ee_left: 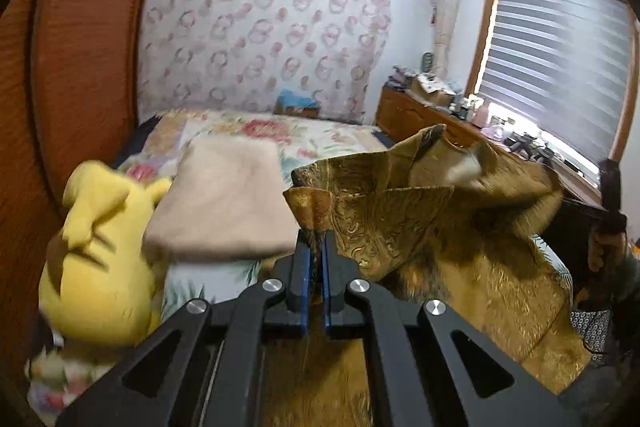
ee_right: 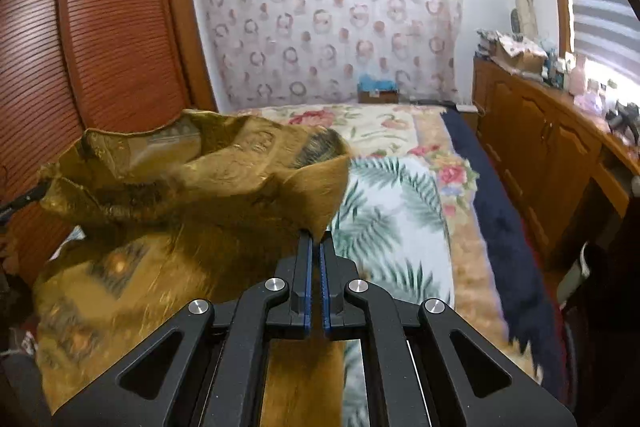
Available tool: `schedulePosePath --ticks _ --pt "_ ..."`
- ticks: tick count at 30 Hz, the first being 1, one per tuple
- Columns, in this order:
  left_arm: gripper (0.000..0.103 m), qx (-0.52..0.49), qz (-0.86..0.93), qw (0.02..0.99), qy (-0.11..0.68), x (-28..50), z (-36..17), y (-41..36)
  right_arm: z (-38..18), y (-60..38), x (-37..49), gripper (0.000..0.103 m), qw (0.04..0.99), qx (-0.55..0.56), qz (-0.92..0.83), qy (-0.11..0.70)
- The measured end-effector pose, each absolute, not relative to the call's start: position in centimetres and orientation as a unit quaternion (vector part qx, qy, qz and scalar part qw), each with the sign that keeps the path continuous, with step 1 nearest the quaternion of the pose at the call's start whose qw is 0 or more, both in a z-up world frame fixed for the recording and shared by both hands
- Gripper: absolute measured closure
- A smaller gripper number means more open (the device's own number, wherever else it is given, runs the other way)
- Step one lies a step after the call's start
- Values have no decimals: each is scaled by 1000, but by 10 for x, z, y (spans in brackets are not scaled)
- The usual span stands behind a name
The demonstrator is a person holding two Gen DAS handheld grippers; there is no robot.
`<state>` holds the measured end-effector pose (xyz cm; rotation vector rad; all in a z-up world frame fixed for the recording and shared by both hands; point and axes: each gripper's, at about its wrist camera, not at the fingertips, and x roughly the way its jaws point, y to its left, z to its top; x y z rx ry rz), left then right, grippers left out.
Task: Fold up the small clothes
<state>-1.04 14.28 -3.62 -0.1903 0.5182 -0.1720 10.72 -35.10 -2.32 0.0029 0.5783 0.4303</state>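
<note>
A gold-brown brocade garment hangs in the air between my two grippers, above the bed. My left gripper is shut on one edge of it; the cloth spreads right and drapes down under the jaws. In the right wrist view the same garment fills the left half, and my right gripper is shut on its other corner. The right gripper and the hand holding it show at the far right of the left wrist view.
A floral bedspread covers the bed. A folded beige cloth and a yellow plush toy lie at the left. A wooden wardrobe stands left, a cluttered wooden cabinet right under the window.
</note>
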Motion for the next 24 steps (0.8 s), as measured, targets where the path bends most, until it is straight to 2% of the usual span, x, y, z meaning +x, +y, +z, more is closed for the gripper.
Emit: schedulePosePath --ticks 8,12,15,18,20,22,24 --pt "94 -115 -49 960 251 -48 -58 166 -51 -364 52 102 923 -41 188 334" --pt "83 -121 -39 961 244 -53 -56 183 -65 -371 43 102 917 -46 169 359" --pt "74 -122 -38 960 251 -42 -51 191 -58 -379 40 98 921 -38 161 351" --pt "70 -100 -31 960 261 -30 -49 192 -42 -382 39 82 931 -38 156 328" --pt "69 -92 -30 956 278 -12 -51 191 -35 -383 44 60 935 -39 151 318" --pt "69 -91 -40 950 296 4 -56 189 -30 -378 55 49 938 -44 153 309" --pt "68 -81 -42 945 313 22 -64 184 -31 -373 71 45 936 -49 159 310"
